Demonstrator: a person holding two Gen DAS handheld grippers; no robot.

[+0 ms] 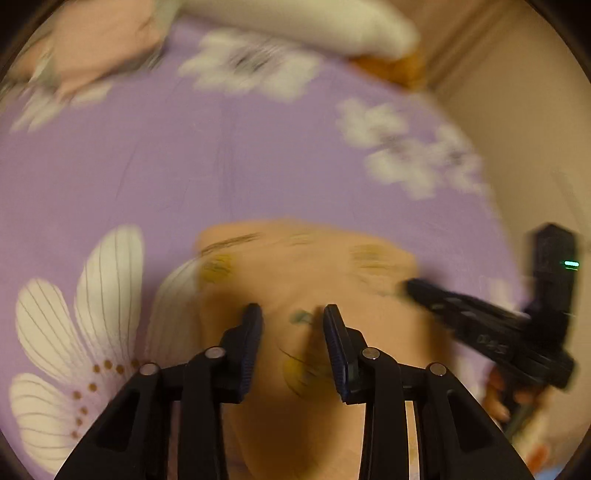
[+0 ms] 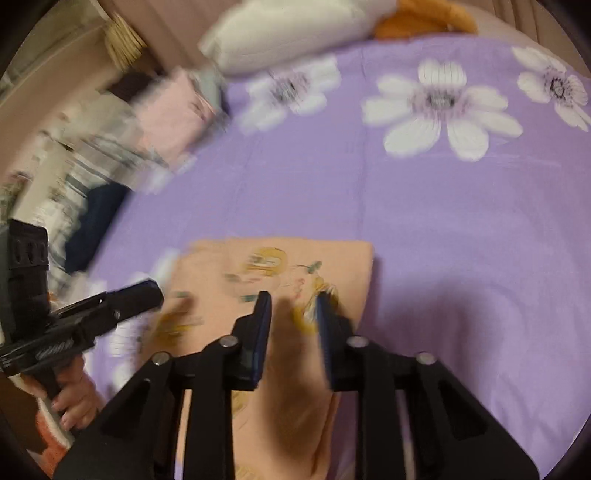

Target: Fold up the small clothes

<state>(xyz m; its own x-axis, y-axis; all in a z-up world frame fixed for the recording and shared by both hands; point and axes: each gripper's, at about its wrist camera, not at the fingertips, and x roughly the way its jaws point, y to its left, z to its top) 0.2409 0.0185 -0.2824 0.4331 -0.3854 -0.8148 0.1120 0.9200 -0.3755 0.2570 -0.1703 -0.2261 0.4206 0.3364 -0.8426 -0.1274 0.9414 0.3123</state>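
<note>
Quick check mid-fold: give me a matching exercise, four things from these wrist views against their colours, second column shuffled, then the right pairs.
Things:
1. small garment
2. bedsheet
3. pillow
4. folded cloth at the far left edge of the bed

Colours:
A. white
B. pale pink
C. peach with cartoon prints
D. purple with white flowers

Pairs: 1-C, 2-D, 3-A, 4-B

— How are my grippers sitting?
— Your left gripper (image 1: 292, 314) is spreading its jaws apart; your right gripper (image 2: 294, 301) is doing likewise, just beside it.
— And my hands?
— Your left hand (image 2: 75, 400) is gripping its handle at the near left.
</note>
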